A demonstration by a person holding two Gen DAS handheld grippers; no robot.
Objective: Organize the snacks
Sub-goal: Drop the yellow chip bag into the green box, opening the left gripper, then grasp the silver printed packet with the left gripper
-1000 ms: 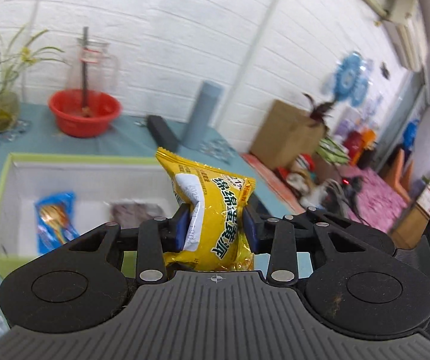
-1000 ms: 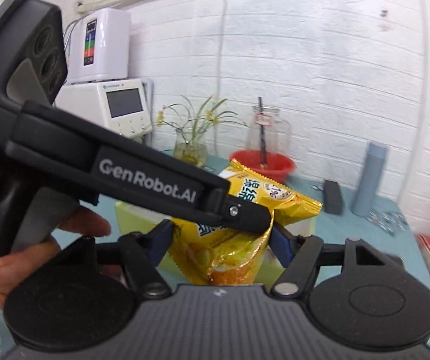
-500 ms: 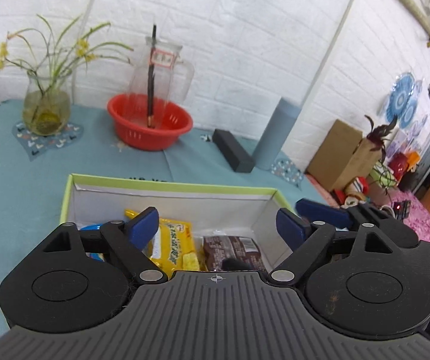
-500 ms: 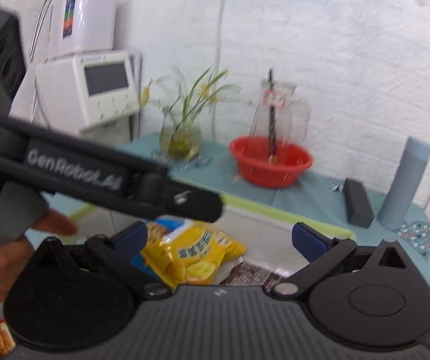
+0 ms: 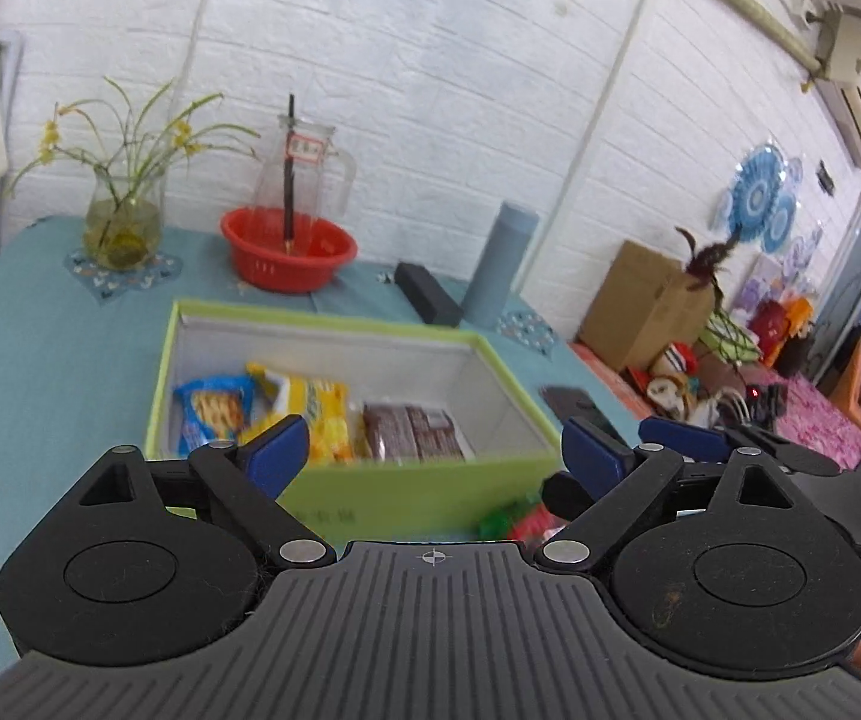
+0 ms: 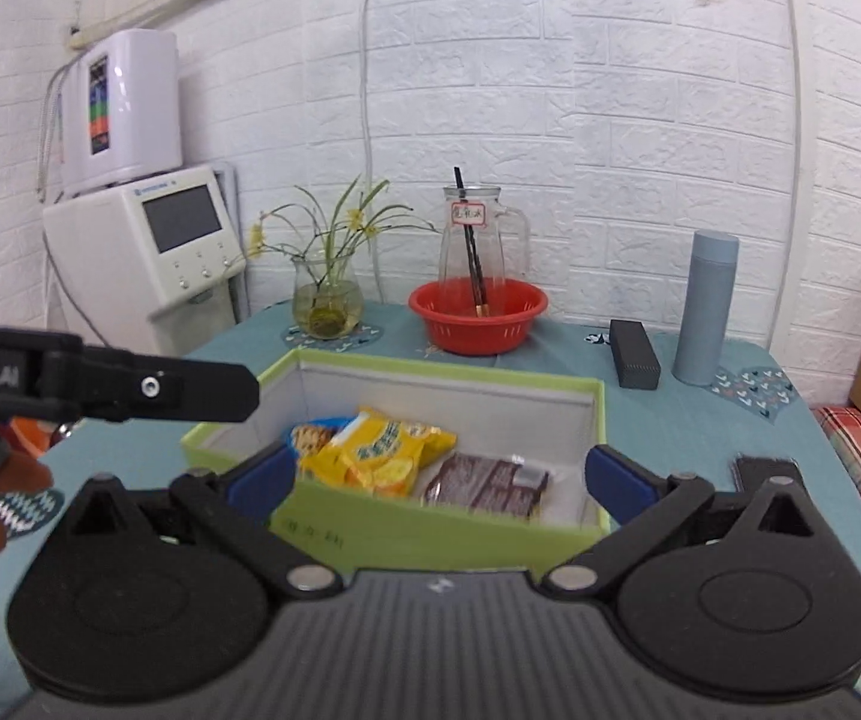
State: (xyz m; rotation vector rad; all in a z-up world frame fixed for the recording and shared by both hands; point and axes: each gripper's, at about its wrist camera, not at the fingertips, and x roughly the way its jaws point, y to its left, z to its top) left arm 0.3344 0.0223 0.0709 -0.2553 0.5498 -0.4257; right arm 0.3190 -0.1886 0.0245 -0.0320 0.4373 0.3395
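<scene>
Released, yellow snack (image 5: 316, 414) lies in box (image 5: 430, 480) beyond opening left claw (image 5: 433, 456).

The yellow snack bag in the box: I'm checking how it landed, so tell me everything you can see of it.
The yellow snack bag is a crinkly, glossy plastic packet with green lettering and a crimped end. It lies tilted inside the green-rimmed box, between a blue packet, which it partly overlaps, and a brown packet. No claw touches it.
</scene>
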